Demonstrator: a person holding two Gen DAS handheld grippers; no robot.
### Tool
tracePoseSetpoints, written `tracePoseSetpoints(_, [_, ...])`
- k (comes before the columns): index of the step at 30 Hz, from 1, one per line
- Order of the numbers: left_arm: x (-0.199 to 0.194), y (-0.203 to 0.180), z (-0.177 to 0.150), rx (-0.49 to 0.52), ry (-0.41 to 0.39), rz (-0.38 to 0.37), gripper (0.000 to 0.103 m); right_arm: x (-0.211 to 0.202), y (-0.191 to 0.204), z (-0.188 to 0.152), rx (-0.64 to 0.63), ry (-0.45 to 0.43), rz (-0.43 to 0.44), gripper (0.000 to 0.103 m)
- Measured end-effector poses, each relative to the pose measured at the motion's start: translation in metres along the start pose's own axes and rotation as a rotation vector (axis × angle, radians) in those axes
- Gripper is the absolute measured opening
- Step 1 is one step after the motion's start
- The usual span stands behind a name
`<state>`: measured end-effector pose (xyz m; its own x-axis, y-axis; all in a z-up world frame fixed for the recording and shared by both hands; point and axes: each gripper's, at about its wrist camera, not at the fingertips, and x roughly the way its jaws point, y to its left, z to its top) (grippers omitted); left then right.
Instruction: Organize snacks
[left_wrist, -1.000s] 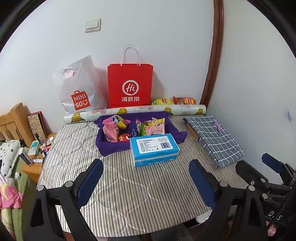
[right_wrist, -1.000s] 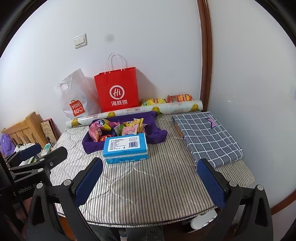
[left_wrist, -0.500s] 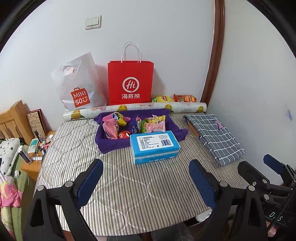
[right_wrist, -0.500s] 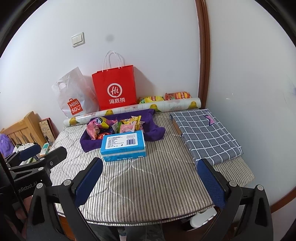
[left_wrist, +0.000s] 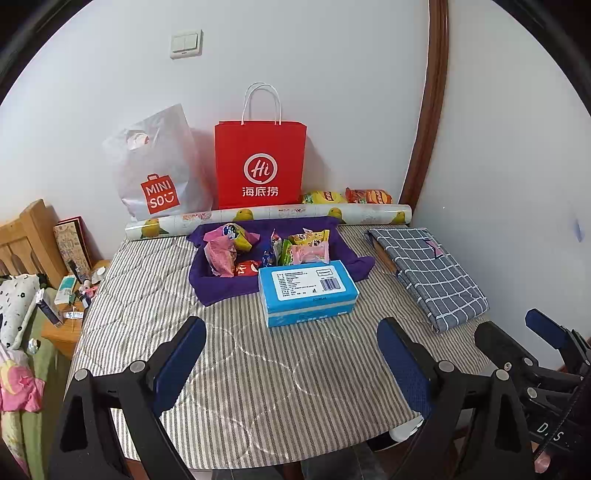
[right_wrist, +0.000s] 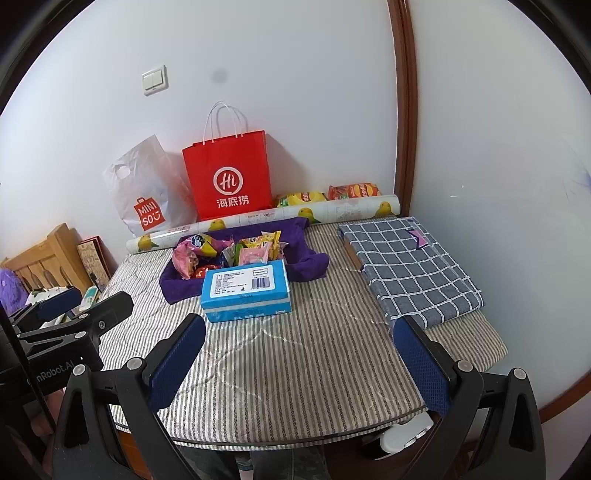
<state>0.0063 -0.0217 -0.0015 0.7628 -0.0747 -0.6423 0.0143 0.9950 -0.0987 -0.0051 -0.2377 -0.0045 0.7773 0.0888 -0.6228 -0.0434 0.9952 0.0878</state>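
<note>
White bag (left_wrist: 157, 173): reads "MINISO".
Red bag (left_wrist: 260, 166): "Hi", Chinese characters below.
Snacks (left_wrist: 266, 249): on purple cloth (left_wrist: 207, 284), mid worktop (left_wrist: 258, 369); wrapper print unreadable.
Blue box (left_wrist: 306, 291): label too small to read.
My left gripper (left_wrist: 291, 354): jaws spread, empty.
My right gripper (right_wrist: 299, 354): jaws spread, empty.

White walls (left_wrist: 332, 74) meet in a corner at one o'clock, with dark wood trim (left_wrist: 432, 110) running up it. A light switch (left_wrist: 186, 43) sits high at eleven. At nine, a wooden headboard (left_wrist: 26, 240) and low nightstand (left_wrist: 62, 328).
</note>
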Motion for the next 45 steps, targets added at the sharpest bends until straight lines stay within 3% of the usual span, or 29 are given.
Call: tracePoseSetpoints(45, [-0.0008,-0.0013,-0.0038,-0.004,0.005,-0.002,0.094,-0.0022,-0.0014,0.0000,0.012,-0.003,-0.001,0.101])
